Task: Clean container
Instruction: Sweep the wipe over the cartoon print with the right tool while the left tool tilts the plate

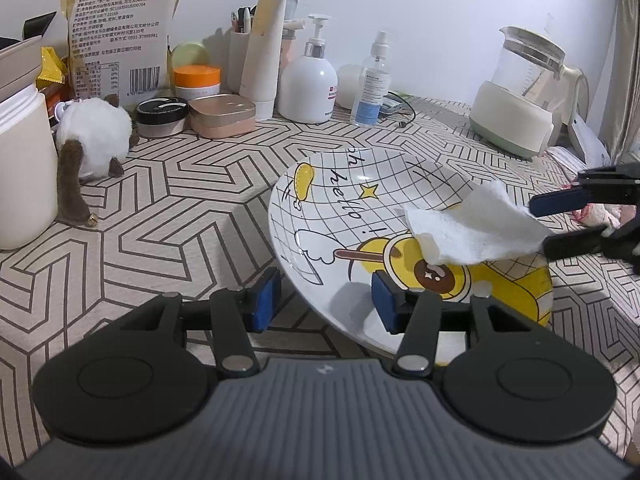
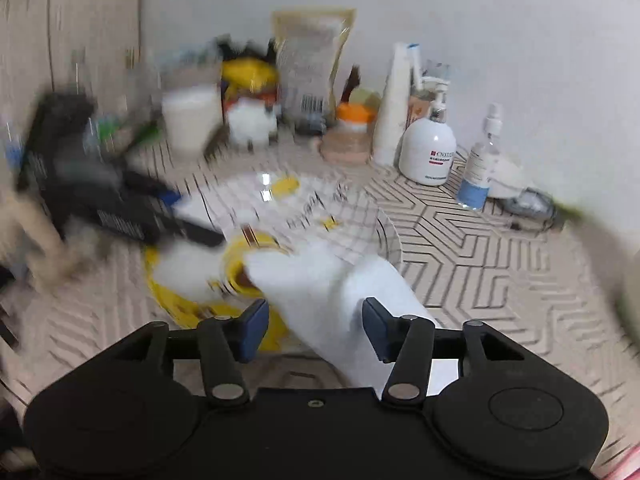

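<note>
Your plate [image 1: 352, 200] is white with a black grid, a yellow cartoon figure, a small star and the handwritten word "hello"; it sits tilted, its near rim lifted off the patterned surface [image 1: 180, 208]. Your left hand-held gripper [image 1: 324, 300] straddles that near rim, one blue pad below the plate and one on its face, but you cannot tell whether the pads actually press on it. Your right hand-held gripper [image 2: 316, 330] pinches a white paper towel [image 1: 472, 232], which drapes onto the yellow figure at the plate's right side. The right wrist view is heavily blurred.

Behind the plate, well apart from it, stand a white pump bottle [image 1: 308, 88], a clear spray bottle [image 1: 370, 88], a snack bag [image 1: 120, 24], an orange-lidded jar [image 1: 197, 82] and a pink compact [image 1: 222, 116]. A plush toy [image 1: 92, 140] sits to the left, a glass kettle [image 1: 524, 92] to the right.
</note>
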